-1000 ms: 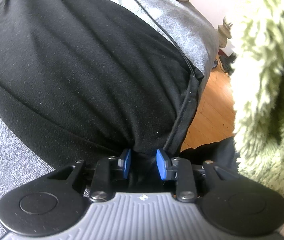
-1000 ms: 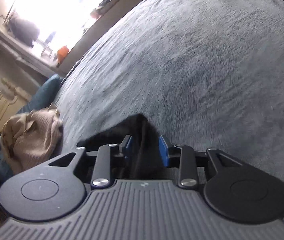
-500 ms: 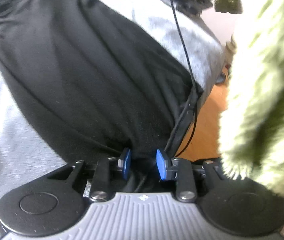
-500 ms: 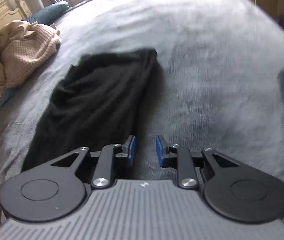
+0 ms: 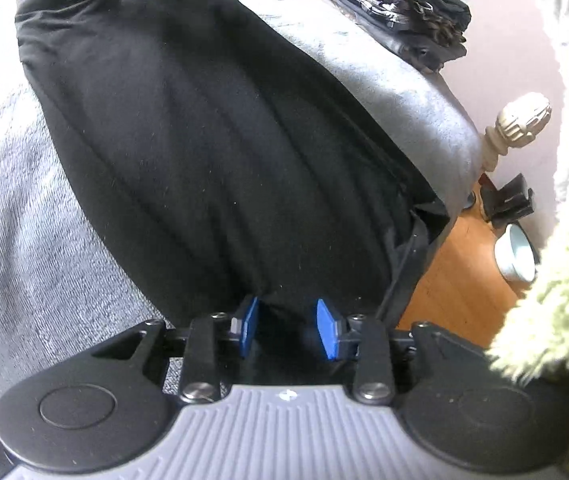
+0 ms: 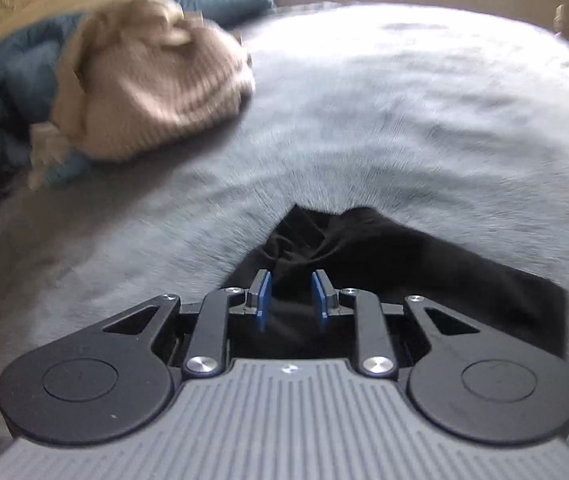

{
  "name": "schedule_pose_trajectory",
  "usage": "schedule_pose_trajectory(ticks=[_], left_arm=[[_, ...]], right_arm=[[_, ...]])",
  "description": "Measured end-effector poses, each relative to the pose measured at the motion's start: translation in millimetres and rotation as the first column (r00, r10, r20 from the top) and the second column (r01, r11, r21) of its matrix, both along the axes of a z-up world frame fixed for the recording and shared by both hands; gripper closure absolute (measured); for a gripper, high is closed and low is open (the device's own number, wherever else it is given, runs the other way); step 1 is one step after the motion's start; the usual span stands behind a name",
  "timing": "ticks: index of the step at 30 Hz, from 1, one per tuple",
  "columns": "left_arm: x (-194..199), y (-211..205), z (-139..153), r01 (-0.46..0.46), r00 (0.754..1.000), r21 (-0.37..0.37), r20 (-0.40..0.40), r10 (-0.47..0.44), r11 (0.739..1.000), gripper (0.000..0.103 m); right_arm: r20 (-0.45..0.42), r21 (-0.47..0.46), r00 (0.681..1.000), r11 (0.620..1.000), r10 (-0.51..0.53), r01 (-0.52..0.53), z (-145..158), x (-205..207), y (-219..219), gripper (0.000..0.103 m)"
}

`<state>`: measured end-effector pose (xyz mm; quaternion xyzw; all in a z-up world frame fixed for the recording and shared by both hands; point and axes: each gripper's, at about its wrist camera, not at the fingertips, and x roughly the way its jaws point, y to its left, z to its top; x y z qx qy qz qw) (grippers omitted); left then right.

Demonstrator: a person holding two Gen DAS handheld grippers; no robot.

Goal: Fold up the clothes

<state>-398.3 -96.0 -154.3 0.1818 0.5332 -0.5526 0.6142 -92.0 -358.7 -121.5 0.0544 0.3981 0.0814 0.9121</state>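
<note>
A black garment (image 5: 212, 140) lies stretched over the grey bed cover (image 5: 24, 240). Its near end is bunched between the blue pads of my left gripper (image 5: 287, 328), whose jaws are opening slightly while the cloth still fills the gap. In the right wrist view, a wrinkled corner of the black garment (image 6: 424, 264) sits between the pads of my right gripper (image 6: 290, 300). Those jaws are closing on it, and folds gather toward them. The view is blurred by motion.
A beige knitted heap (image 6: 156, 92) lies on blue bedding (image 6: 4, 88) at the left. A fluffy green sleeve (image 5: 556, 300) hangs at the right. Past the bed edge are a wooden floor (image 5: 464, 280), a white bowl (image 5: 516, 256), a pale bedpost (image 5: 520, 120) and dark clothes (image 5: 412, 20).
My right gripper let go of the cloth, swung across the bed while rolling, and now has a corner of the black garment between its pads. My left gripper rose a little, pads slightly wider.
</note>
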Motion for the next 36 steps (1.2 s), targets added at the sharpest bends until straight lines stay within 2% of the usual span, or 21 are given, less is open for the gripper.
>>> schedule_pose_trajectory(ticks=[2,3,4,5,7,11,13,16,21,25,31,32,33,34,36], left_arm=[[6,-14,-24,-0.01,1.0,-0.008,-0.014,0.01,1.0,0.069],[4,-12,-23,-0.012,1.0,-0.012,-0.02,0.012,1.0,0.069],[8,-11,-21,-0.016,0.999,-0.016,-0.028,0.015,1.0,0.069],[14,-8,-15,-0.019,0.999,-0.019,-0.036,0.018,1.0,0.069],[16,-7,-13,-0.018,0.999,-0.023,-0.048,0.017,1.0,0.069],[30,25,6,-0.01,0.998,-0.031,-0.069,0.007,0.999,0.069],[30,24,5,-0.004,0.997,-0.034,-0.074,0.001,0.999,0.069],[32,25,5,-0.003,0.997,-0.037,-0.079,0.0,0.999,0.069],[36,27,5,-0.008,0.996,-0.042,-0.09,0.004,0.999,0.069],[38,27,4,-0.011,0.996,-0.045,-0.094,0.007,0.999,0.069],[34,29,3,-0.013,0.995,-0.049,-0.097,0.009,0.999,0.069],[34,29,3,-0.013,0.995,-0.049,-0.097,0.009,0.999,0.069],[34,29,3,-0.013,0.995,-0.05,-0.097,0.008,0.999,0.069],[34,29,3,-0.013,0.995,-0.05,-0.097,0.008,0.999,0.069],[34,30,3,-0.014,0.995,-0.05,-0.096,0.009,0.999,0.069]], right_arm=[[0.003,-0.08,0.999,0.995,-0.054,0.054,-18,15,-6,0.085],[0.015,-0.06,0.994,0.993,-0.105,0.106,-22,20,-17,0.092],[0.03,0.008,0.986,0.986,-0.165,0.165,-21,24,-29,0.095],[0.053,0.052,0.974,0.975,-0.22,0.218,-14,23,-39,0.094],[0.123,0.069,0.951,0.958,-0.285,0.278,3,14,-45,0.089],[0.146,0.145,0.975,0.979,-0.166,0.145,23,5,-37,0.089],[0.123,0.104,0.991,0.994,-0.047,0.034,21,10,-22,0.088],[0.079,-0.003,0.994,0.997,0.075,-0.075,11,22,-3,0.086],[0.017,-0.075,0.981,0.979,0.193,-0.191,-1,39,4,0.085],[-0.03,-0.15,0.96,0.949,0.277,-0.278,-5,46,11,0.077],[-0.073,-0.188,0.933,0.914,0.353,-0.361,-8,53,16,0.075],[-0.077,-0.201,0.927,0.905,0.367,-0.375,-8,53,17,0.076],[-0.078,-0.21,0.921,0.896,0.383,-0.39,-8,53,18,0.083],[-0.074,-0.22,0.916,0.89,0.393,-0.4,-7,52,20,0.096],[-0.056,-0.244,0.913,0.881,0.405,-0.405,-3,51,23,0.101]])
